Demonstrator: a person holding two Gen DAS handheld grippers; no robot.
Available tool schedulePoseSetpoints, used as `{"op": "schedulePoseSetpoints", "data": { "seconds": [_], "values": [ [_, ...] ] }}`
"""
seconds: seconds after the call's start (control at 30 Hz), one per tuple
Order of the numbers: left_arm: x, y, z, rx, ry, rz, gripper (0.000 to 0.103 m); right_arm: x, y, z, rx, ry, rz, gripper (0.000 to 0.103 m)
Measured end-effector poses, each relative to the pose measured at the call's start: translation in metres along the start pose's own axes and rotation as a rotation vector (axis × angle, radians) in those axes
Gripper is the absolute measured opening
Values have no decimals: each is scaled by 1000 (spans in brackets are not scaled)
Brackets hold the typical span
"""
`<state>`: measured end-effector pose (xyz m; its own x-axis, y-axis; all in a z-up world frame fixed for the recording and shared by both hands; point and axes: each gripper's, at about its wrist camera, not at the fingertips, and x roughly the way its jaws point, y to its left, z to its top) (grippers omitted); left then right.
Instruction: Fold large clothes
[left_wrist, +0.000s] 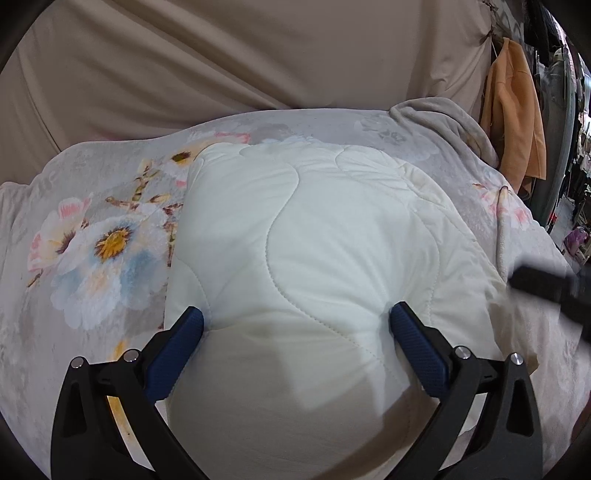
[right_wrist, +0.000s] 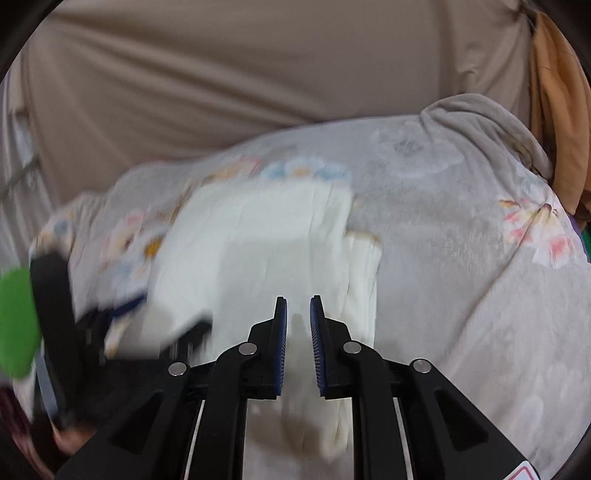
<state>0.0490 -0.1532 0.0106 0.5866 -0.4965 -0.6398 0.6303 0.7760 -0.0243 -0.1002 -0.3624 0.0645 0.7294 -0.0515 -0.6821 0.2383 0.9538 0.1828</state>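
Note:
A white quilted garment (left_wrist: 317, 236) lies folded into a thick bundle on a floral grey blanket (left_wrist: 92, 243). My left gripper (left_wrist: 297, 317) is wide open, and its blue pads (left_wrist: 190, 325) press down on the near end of the bundle, one on each side. In the blurred right wrist view the same white garment (right_wrist: 258, 236) lies ahead. My right gripper (right_wrist: 298, 306) hovers over its near right edge with a narrow gap between the jaws and nothing in them. The right gripper shows as a dark blur in the left wrist view (left_wrist: 546, 288).
A beige curtain (left_wrist: 221, 55) hangs behind the bed. An orange garment (left_wrist: 513, 110) hangs at the back right. A grey blanket fold (left_wrist: 443, 114) is bunched at the far right corner. The left gripper's black body (right_wrist: 55, 314) shows at the left of the right wrist view.

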Motion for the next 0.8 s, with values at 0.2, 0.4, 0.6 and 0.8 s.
{"op": "schedulePoseSetpoints", "data": {
  "seconds": [0.2, 0.4, 0.6, 0.8],
  "values": [
    [-2, -6, -5, 36, -2, -1, 98, 36, -8, -57, 7, 112, -63, 0],
    [-2, -4, -6, 29, 11, -5, 98, 47, -26, -67, 96, 82, 39, 0],
    [-21, 8, -3, -19, 28, -39, 98, 12, -24, -53, 156, 49, 67, 2],
    [-39, 18, -6, -44, 30, -54, 98, -4, 2, -33, 55, 11, -83, 5]
  ]
}}
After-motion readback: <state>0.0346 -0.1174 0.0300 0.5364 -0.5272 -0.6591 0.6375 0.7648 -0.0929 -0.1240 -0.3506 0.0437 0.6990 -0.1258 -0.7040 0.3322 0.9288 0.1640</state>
